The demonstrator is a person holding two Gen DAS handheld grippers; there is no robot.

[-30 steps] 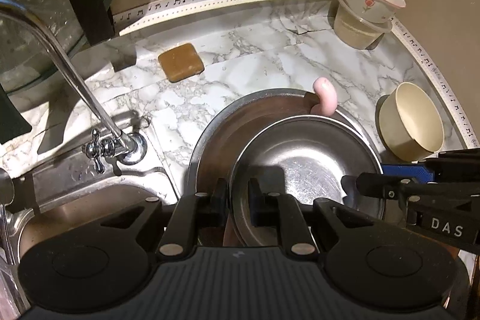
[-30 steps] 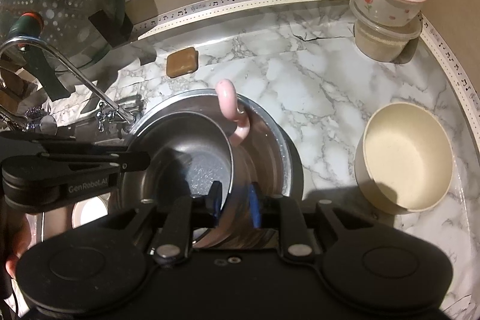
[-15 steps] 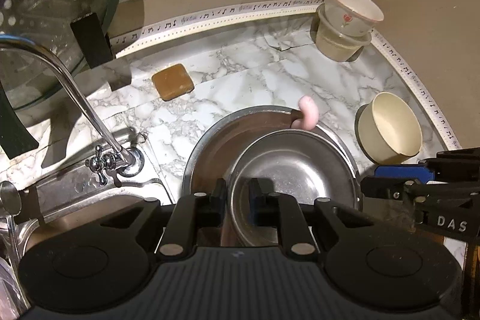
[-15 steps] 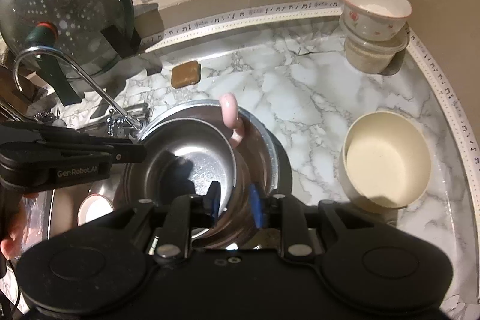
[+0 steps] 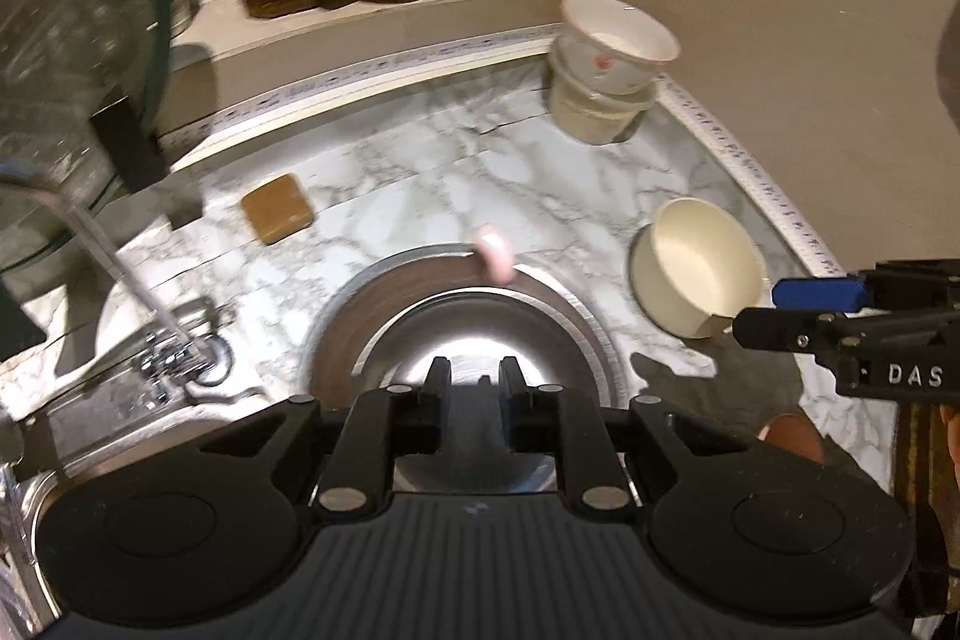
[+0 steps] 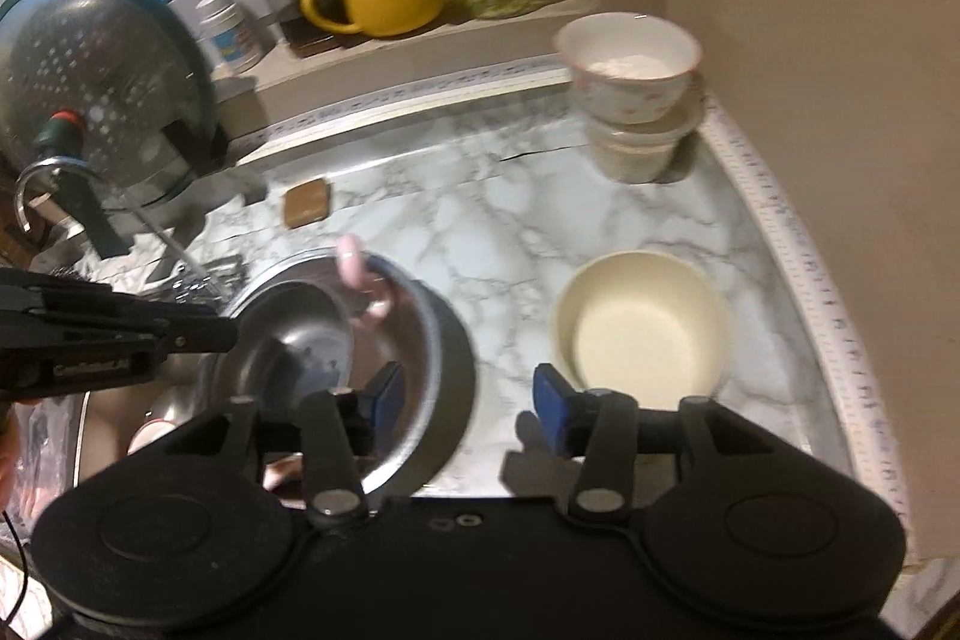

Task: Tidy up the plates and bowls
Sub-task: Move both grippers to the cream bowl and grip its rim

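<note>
Left wrist view first, starting at the sink side: the tap [image 5: 120,268] is at the far left. Just beside it on the marble desk [image 5: 420,196] is the big steel bowl [image 5: 336,328], with the small steel bowl [image 5: 480,334] nested inside it. A pink hook-like piece [image 5: 495,256] pokes up at their far rim.

The left hand-held gripper [image 5: 474,382] sits over the small bowl with its fingers drawn close together, much as half a second ago. Its own body hides the near rim, so I cannot tell whether it is still pinching the bowl.

The real change is further right. The right hand-held gripper [image 6: 467,388] was clamped on the steel bowls' right rim a moment ago. It has now let go and its jaws stand wide apart, holding nothing. Its left finger is still by the steel rim, while its right finger is already next to the cream bowl [image 6: 642,334], which stands alone on the desk.

At the back right corner, two stacked bowls [image 6: 630,64] wait by the wall.

To my eye the steel pair counts as placed. The cream bowl looks like the next pick, perhaps to join that stack — though that is only a guess.
</note>
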